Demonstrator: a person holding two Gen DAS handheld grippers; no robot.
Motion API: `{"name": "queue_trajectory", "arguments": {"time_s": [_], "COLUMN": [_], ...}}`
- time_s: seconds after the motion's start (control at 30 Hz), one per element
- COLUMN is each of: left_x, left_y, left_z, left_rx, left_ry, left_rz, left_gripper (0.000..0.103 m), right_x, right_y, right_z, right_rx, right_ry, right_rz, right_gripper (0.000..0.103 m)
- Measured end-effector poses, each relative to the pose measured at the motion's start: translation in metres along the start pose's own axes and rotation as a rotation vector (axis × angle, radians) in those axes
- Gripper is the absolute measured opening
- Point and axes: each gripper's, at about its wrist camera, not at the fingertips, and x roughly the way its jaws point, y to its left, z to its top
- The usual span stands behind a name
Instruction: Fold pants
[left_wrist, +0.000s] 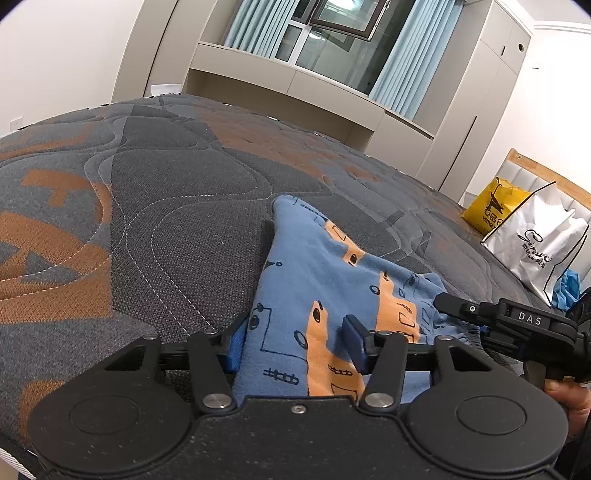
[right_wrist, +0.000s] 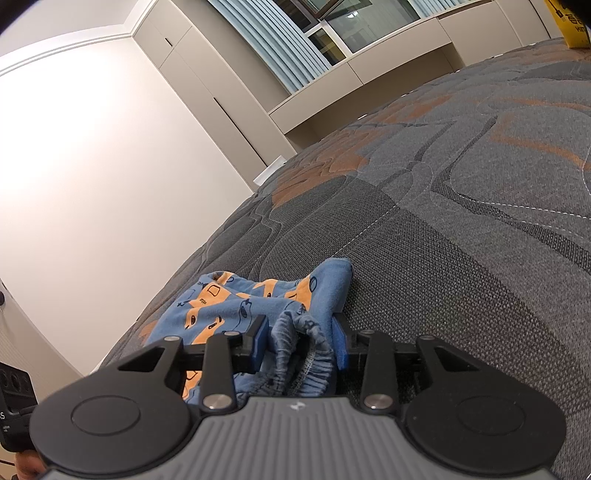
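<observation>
Small blue pants (left_wrist: 317, 280) with orange and black print lie bunched on the grey and orange quilted mattress (left_wrist: 166, 206). My left gripper (left_wrist: 295, 343) is open, its blue pads on either side of the cloth, low over it. My right gripper (right_wrist: 301, 341) is open too, with the pants' gathered elastic waistband (right_wrist: 295, 354) lying loose between its pads. The rest of the pants (right_wrist: 221, 306) spreads to the left of it. The right gripper also shows in the left wrist view (left_wrist: 458, 306), at the pants' right edge.
A silver bag (left_wrist: 543, 240) and a yellow bag (left_wrist: 495, 206) stand at the mattress's far right by a wooden headboard. Beige cabinets, a window ledge (left_wrist: 295, 74) and curtains lie beyond the bed. The mattress edge (right_wrist: 166, 291) drops off left of the pants.
</observation>
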Motion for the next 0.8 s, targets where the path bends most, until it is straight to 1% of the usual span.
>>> {"name": "queue_trajectory", "arguments": {"time_s": [0.1, 0.73, 0.8], "left_x": [-0.0003, 0.0000, -0.0004], "left_y": [-0.0005, -0.0011, -0.0006], "left_z": [0.0000, -0.0001, 0.0005], "left_rx": [0.000, 0.001, 0.003], "left_ry": [-0.001, 0.000, -0.001], "left_rz": [0.001, 0.001, 0.001], "left_gripper": [0.053, 0.053, 0.051], "right_x": [-0.0002, -0.0006, -0.0006], "right_y": [-0.0003, 0.0003, 0.0001], "right_z": [-0.0004, -0.0003, -0.0004], "right_rx": [0.000, -0.001, -0.001], "right_ry": [0.000, 0.000, 0.000], "right_rz": [0.000, 0.000, 0.000], "right_gripper": [0.039, 0.038, 0.038]}}
